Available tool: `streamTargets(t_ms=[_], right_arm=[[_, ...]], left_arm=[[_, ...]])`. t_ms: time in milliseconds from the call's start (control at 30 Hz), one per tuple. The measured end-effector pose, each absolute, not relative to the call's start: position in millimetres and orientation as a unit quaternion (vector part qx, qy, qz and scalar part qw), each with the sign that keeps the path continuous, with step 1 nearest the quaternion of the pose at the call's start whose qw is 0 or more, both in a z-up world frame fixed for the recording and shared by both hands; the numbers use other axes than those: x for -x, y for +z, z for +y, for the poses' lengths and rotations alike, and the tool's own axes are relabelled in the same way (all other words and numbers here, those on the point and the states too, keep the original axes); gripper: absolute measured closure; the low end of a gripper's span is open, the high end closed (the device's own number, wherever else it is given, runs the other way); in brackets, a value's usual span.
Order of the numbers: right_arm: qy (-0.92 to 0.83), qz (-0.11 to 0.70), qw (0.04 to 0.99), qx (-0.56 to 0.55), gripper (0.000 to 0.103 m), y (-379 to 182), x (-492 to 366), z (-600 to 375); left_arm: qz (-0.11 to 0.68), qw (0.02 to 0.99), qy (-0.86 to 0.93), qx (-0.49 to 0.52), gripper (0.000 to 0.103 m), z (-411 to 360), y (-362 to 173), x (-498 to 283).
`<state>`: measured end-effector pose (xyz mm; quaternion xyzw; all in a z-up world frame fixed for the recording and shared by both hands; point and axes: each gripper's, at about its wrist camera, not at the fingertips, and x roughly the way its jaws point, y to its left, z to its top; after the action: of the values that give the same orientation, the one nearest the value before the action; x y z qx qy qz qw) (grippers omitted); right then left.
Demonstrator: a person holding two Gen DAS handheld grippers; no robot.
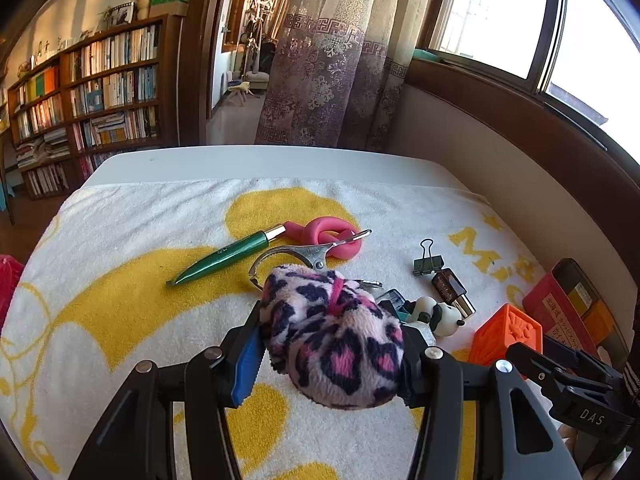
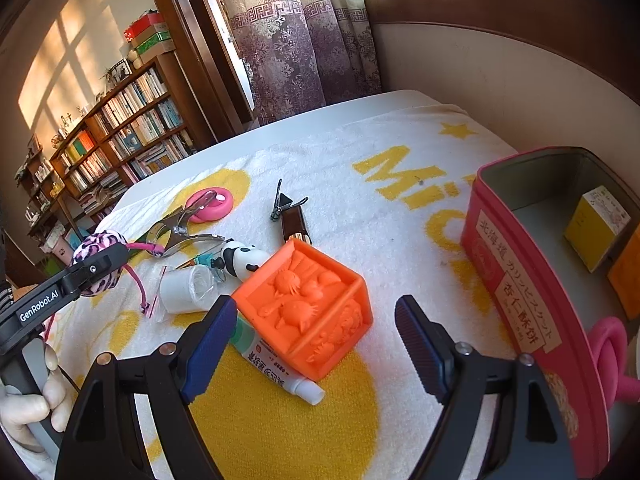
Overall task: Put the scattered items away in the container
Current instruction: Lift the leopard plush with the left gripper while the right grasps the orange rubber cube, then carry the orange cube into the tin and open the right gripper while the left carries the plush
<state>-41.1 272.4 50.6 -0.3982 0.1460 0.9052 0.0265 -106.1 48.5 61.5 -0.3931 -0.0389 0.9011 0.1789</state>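
The left gripper [image 1: 332, 344] clamps a fuzzy leopard-print pouch [image 1: 334, 336], while the right gripper's [image 2: 312, 344] ridged blue pads gape around an embossed orange rubber cube [image 2: 308, 312].

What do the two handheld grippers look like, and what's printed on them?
Both grippers are black plastic with silver screws and ridged blue pads on the fingers. The left gripper has white "GenRobot.AI" lettering along its side in the right wrist view; the right gripper shows "DAS" in the left wrist view.

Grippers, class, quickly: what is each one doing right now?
Left gripper: closed on the leopard-print plush toy.
Right gripper: open, holding nothing, orange block between its fingers.
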Motion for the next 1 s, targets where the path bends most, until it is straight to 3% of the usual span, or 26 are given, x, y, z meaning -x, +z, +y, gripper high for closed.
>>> streamTargets(t_ms=[267, 367, 800, 1000], right_arm=[[0.893, 0.109, 0.040, 0.435, 0.017, 34, 66, 258], [0.891, 0.108, 0.045, 0.439, 0.024, 26, 63, 261], [0.921, 0.136, 0.055, 0.360, 0.025, 73, 15, 276], [0.931, 0.151, 0.102, 0.316, 0.024, 102, -18, 315]], left_arm=[[-0.042, 0.177, 0.896, 0.405, 0.048, 48, 55, 107], [-0.041, 0.178, 0.895, 0.407, 0.048, 49, 53, 107], [-0.033, 0.186, 0.894, 0.406, 0.048, 56, 55, 102], [-0.027, 0.191, 0.896, 0.399, 0.048, 63, 61, 96]])
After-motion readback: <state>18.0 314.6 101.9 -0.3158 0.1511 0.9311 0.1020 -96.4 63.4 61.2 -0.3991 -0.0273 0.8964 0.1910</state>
